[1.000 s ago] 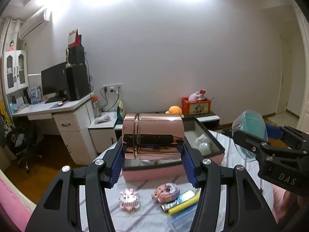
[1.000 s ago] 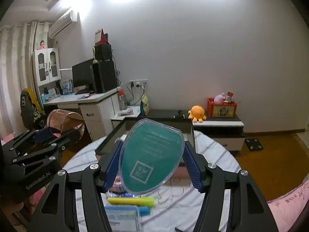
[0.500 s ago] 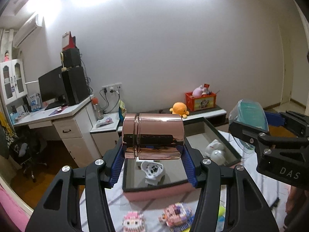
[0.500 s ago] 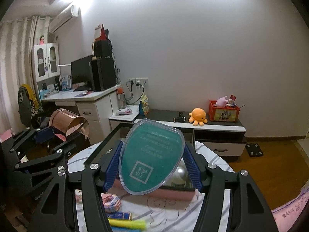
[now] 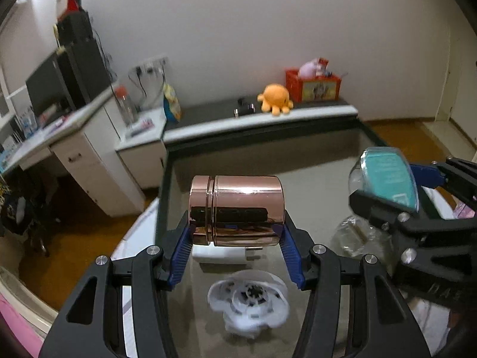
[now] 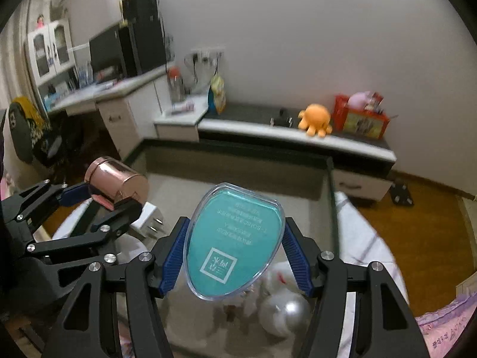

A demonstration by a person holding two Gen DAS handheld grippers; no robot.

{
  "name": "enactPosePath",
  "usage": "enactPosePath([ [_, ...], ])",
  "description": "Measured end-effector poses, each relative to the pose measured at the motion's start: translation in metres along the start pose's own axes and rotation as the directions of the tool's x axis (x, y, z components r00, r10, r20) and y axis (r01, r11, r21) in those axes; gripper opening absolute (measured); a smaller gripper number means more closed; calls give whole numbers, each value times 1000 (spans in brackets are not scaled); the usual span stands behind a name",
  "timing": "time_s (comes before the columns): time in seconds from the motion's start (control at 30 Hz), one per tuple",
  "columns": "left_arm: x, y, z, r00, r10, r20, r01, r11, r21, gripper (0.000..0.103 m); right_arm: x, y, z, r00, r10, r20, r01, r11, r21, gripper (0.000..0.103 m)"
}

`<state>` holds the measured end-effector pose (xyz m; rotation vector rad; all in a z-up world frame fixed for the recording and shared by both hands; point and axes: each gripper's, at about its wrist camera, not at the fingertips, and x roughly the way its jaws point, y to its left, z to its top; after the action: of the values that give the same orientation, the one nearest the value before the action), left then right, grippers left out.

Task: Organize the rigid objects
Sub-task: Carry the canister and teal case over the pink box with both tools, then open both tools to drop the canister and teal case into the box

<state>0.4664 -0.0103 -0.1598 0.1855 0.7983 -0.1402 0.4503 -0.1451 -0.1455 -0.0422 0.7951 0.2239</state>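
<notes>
My left gripper (image 5: 235, 238) is shut on a shiny copper tin (image 5: 235, 208), held sideways by its two ends. It hangs over the black-rimmed tray (image 5: 256, 146), above a white plug adapter (image 5: 220, 255) and a white round gadget (image 5: 249, 307). My right gripper (image 6: 234, 252) is shut on a clear oval case with a teal insert (image 6: 234, 241), also over the tray (image 6: 238, 152). In the right wrist view the tin (image 6: 116, 183) sits to the left with the adapter (image 6: 147, 220) below it. In the left wrist view the case (image 5: 386, 176) is at the right.
White bagged items (image 6: 280, 304) lie in the tray under the case. The tray sits on a round table with a striped cloth (image 6: 366, 238). Behind stand a low cabinet with an orange plush octopus (image 6: 316, 119), a red box (image 6: 360, 119) and a white desk (image 6: 119, 101).
Both grippers have moved forward and tipped downward, from above the loose items on the cloth to over the tray's inside. Each keeps its hold.
</notes>
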Motion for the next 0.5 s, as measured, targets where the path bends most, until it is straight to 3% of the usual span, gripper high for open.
enactPosePath([
  [0.2,14,4,-2,1000,15,-19,-15,1000,-16,58,31,-1,1,996,-37,-75,36,999,-11,64],
  [0.33,-1,11,-3,999,49,24,-48,998,-29,74,24,-4,3,998,-34,-48,35,999,13,70],
  [0.4,-17,19,-5,997,46,66,-43,997,-57,84,12,-5,5,999,-36,-18,37,999,25,82],
  [0.5,-54,25,-11,988,33,148,-20,996,-88,96,-16,-7,5,999,-27,42,25,998,50,83],
])
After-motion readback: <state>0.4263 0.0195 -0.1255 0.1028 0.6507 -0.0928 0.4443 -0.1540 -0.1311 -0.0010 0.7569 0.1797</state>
